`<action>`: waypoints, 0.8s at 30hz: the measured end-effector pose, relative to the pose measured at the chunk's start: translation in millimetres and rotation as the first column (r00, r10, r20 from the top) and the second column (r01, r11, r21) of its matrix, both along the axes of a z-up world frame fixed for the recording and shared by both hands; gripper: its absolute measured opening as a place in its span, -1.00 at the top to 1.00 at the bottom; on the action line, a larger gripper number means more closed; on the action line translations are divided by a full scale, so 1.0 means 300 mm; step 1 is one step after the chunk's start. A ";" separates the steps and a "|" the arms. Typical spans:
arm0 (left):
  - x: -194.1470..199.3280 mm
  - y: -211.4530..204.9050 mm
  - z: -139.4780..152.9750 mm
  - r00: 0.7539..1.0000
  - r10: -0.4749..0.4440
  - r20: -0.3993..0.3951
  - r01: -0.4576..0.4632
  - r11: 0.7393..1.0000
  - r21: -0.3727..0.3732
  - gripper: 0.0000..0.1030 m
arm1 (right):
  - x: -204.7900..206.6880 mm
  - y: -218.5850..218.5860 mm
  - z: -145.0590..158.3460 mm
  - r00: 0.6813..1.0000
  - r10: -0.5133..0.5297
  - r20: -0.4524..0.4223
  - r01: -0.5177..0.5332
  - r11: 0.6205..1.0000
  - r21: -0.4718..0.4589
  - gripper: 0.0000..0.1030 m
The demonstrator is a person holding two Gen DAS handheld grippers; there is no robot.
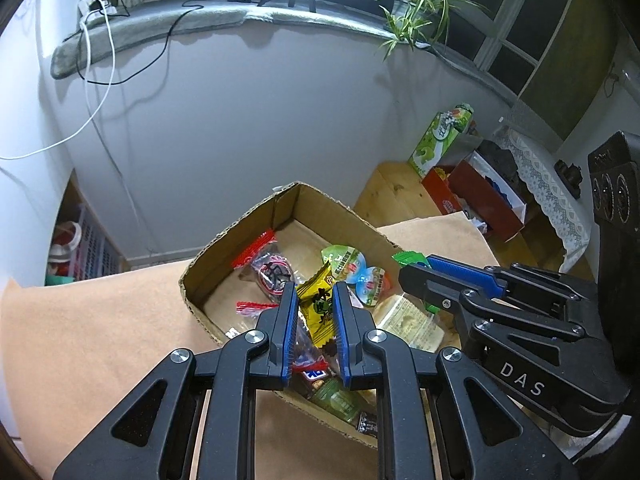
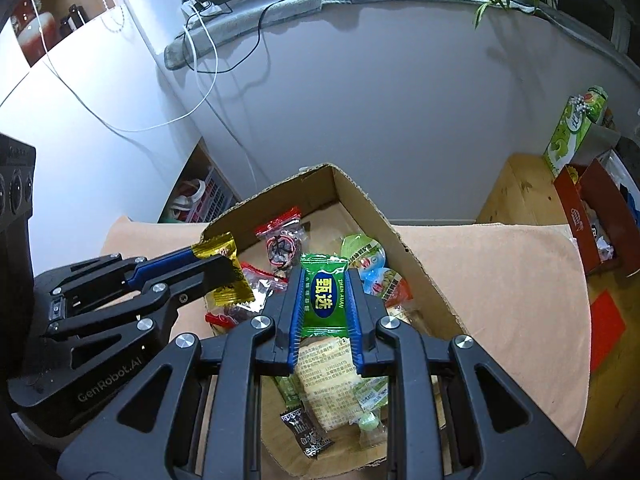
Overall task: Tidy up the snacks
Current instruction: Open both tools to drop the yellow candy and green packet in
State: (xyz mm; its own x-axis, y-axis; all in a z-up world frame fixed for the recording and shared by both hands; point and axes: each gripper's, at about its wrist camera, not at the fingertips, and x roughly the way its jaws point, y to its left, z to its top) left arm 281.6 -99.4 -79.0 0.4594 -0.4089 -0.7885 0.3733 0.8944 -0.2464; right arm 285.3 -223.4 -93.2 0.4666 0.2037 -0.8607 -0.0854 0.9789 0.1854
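Left tongs (image 1: 314, 312) are clamping a yellow snack packet (image 1: 318, 308), right tongs (image 2: 325, 306) are clamping a green snack packet (image 2: 324, 296), both hanging over the cardboard box (image 1: 240, 224) on the counter (image 1: 100, 320). Below the tongs, many snacks are already lying in the box: red-edged candy (image 2: 280, 240), jelly cups (image 1: 356, 272), a dark wrapper (image 2: 306, 434). Looks mostly done; these two packets are waiting to be dropped in.

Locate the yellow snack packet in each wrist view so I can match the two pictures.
Left wrist view: yellow snack packet sits bottom centre, clamped in the left hand-held gripper.
Right wrist view: the same packet is at centre left, hanging from that gripper over the box.
Shared landmark: the cardboard box.
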 end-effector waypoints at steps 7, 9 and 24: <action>0.001 -0.003 0.005 1.000 0.004 0.002 -0.004 1.000 0.014 0.69 | -0.007 -0.005 0.007 1.000 -0.010 0.005 0.010 1.000 -0.013 0.54; -0.001 -0.002 0.007 1.000 0.006 0.002 -0.006 1.000 0.013 0.69 | -0.006 -0.006 0.008 1.000 -0.008 0.005 0.008 1.000 -0.014 0.54; -0.026 0.026 0.043 1.000 0.020 0.021 -0.020 1.000 -0.001 0.51 | -0.076 -0.031 0.057 0.999 -0.036 0.032 0.036 0.999 -0.010 0.16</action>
